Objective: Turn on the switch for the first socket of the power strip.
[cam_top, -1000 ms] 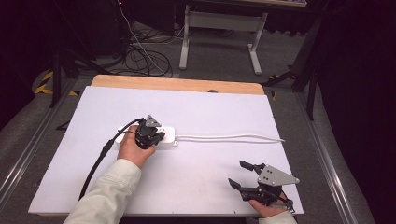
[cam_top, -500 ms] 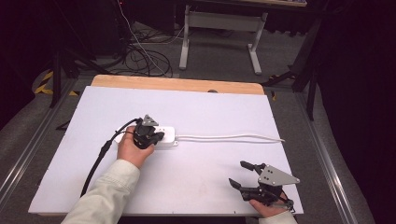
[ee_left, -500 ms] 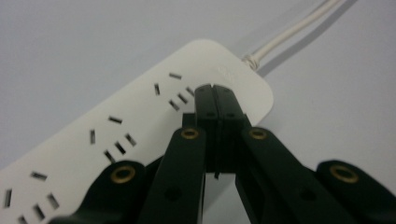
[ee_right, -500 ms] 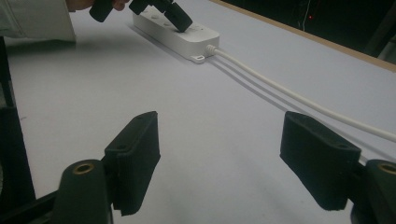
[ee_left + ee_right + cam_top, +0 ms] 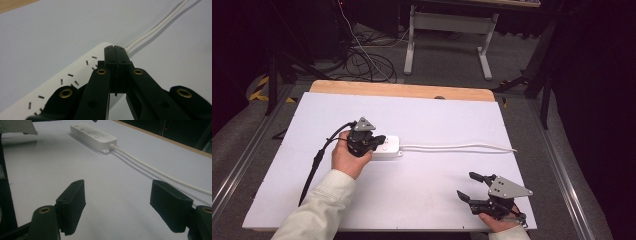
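Note:
A white power strip lies left of the white tabletop's middle, and its white cable runs off to the right. My left gripper hovers just over the strip's near end, shut with nothing between its fingers. In the left gripper view the pressed-together pads point along the slotted power strip toward its cable. Near the front right edge, my right gripper stands open and empty. In the right gripper view the right gripper faces the power strip and the cable farther off.
The white sheet covers a table with a wooden far edge. A black cable trails from the left gripper toward the front left. Beyond the table are floor cables and a metal stand.
The left gripper has lifted a little over the power strip, still shut. The right gripper has kept still.

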A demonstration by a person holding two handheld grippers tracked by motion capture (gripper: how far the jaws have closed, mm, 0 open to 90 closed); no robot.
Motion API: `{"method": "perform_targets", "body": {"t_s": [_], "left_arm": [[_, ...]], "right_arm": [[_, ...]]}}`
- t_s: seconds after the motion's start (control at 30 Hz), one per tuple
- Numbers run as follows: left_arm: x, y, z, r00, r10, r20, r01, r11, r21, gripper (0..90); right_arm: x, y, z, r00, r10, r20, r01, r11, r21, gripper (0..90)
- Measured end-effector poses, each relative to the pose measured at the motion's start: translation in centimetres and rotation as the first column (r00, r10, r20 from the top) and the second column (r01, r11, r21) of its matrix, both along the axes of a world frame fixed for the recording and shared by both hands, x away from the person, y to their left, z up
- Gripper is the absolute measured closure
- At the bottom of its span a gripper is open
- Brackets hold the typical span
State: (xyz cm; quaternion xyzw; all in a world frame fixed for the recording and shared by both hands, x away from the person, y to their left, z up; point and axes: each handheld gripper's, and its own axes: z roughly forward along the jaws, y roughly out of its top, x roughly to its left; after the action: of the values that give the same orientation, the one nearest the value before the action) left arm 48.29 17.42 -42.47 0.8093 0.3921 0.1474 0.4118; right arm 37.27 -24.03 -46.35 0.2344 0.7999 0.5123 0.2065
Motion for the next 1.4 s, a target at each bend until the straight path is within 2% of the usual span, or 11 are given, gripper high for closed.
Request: {"method": "perform_targets", "body": {"t_s": [0.13, 0.23, 0.53, 0.6, 0.67, 0.7, 0.8, 0.9, 1.1, 1.2, 1.4], "left_arm": [[-0.7, 0.6, 0.9, 0.9996, -0.005, 0.028, 0.005, 0.9998, -0.019, 90.0], [-1.2, 0.7, 1.5, 0.9995, -0.010, 0.031, 0.011, 0.9993, -0.037, 90.0], [-2.2, 0.2, 3.0, 0.9964, -0.037, 0.076, 0.037, 0.9993, -0.003, 90.0], [-2.4, 0.1, 3.2, 0.9966, -0.044, 0.070, 0.045, 0.9988, -0.018, 89.4], [-2.6, 0.0, 3.3, 0.9941, -0.030, 0.104, 0.033, 0.9992, -0.022, 72.8], [-2.8, 0.0, 3.5, 0.9933, -0.022, 0.114, 0.025, 0.9994, -0.022, 67.5], [-3.3, 0.2, 3.9, 0.9908, -0.031, 0.131, 0.038, 0.9980, -0.051, 56.5], [-4.0, 0.5, 4.4, 0.9873, -0.049, 0.151, 0.057, 0.9972, -0.049, 48.2], [-5.7, 1.4, 5.3, 0.9797, -0.070, 0.188, 0.080, 0.9956, -0.049, 41.1], [-6.6, 1.9, 5.8, 0.9728, -0.080, 0.217, 0.090, 0.9952, -0.038, 39.1], [-8.2, 2.9, 6.3, 0.9681, -0.098, 0.231, 0.112, 0.9926, -0.048, 33.8]], "right_arm": [[0.1, 0.1, 0.0, 1.0000, 0.002, -0.001, -0.002, 1.0000, -0.003, 28.6], [0.2, 0.1, 0.0, 1.0000, 0.003, -0.001, -0.003, 1.0000, -0.001, 28.6], [0.1, 0.1, 0.0, 1.0000, 0.004, -0.003, -0.004, 1.0000, -0.002, 28.6], [0.1, 0.1, 0.0, 1.0000, 0.002, -0.007, -0.002, 1.0000, -0.002, 28.6], [0.1, 0.1, 0.0, 1.0000, 0.003, -0.003, -0.003, 1.0000, -0.001, 28.6], [0.1, 0.1, 0.0, 1.0000, 0.003, -0.001, -0.003, 1.0000, -0.003, 28.6], [0.1, 0.1, 0.0, 1.0000, 0.001, -0.001, -0.001, 1.0000, 0.001, 28.6], [0.0, 0.0, 0.0, 1.0000, 0.001, -0.001, -0.001, 1.0000, 0.003, 28.6], [0.1, 0.1, 0.0, 1.0000, -0.001, -0.001, 0.001, 1.0000, 0.003, 28.6], [0.1, 0.1, 0.0, 1.0000, -0.001, -0.002, 0.001, 1.0000, 0.003, 28.6], [0.0, 0.1, 0.0, 1.0000, -0.001, -0.002, 0.001, 1.0000, 0.002, 28.6]]}}
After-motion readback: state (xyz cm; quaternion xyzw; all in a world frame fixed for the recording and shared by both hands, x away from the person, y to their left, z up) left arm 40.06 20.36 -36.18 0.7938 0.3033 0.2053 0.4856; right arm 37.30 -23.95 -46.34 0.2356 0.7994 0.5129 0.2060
